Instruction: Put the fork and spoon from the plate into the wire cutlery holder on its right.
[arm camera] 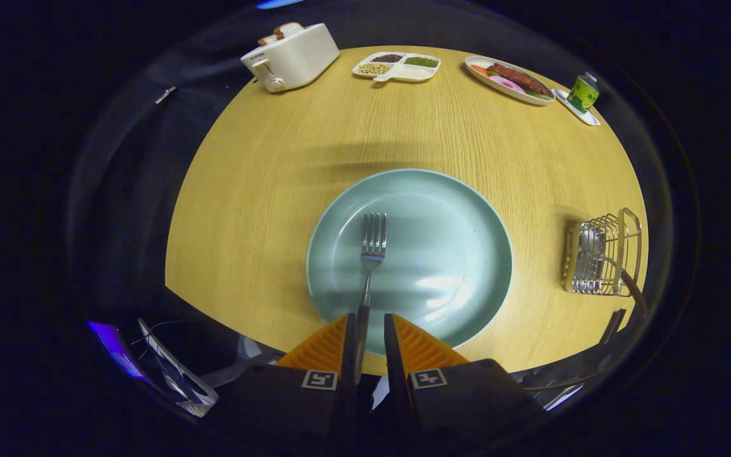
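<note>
Jaws (365,330) a little apart around the fork (372,254) handle, grip unclear; its tines lie on the plate (460,216). The spoon (594,247) sits in the wire cutlery holder (603,254), right of the plate on the table (264,190)
</note>
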`<state>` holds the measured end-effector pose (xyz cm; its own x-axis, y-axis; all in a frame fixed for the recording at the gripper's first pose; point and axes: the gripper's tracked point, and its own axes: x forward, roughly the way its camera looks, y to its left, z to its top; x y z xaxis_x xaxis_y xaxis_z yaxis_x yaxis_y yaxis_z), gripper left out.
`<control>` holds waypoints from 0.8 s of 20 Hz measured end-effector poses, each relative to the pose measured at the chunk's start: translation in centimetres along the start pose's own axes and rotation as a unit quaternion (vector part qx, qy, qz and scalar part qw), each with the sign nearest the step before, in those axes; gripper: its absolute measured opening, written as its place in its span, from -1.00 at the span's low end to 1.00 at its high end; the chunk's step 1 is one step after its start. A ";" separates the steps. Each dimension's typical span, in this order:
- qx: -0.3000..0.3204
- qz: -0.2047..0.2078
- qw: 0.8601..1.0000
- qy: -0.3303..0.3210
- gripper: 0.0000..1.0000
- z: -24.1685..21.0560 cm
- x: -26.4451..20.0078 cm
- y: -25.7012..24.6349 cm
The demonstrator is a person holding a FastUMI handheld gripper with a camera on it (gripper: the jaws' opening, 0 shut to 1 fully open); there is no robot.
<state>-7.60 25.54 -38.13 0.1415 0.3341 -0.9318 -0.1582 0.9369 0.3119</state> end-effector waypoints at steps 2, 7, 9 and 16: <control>-0.004 -0.013 1.000 0.003 -0.46 -0.2 1.1 0.0; -0.002 -0.037 0.999 0.009 -0.46 -0.8 3.2 0.0; -0.005 -0.042 0.999 0.016 -0.46 -1.2 3.7 0.0; -0.025 -0.023 0.999 0.019 -0.85 -0.8 2.5 -0.2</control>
<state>-8.03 26.07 -40.71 0.1124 0.2852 -0.9519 -0.2003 0.9448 0.2594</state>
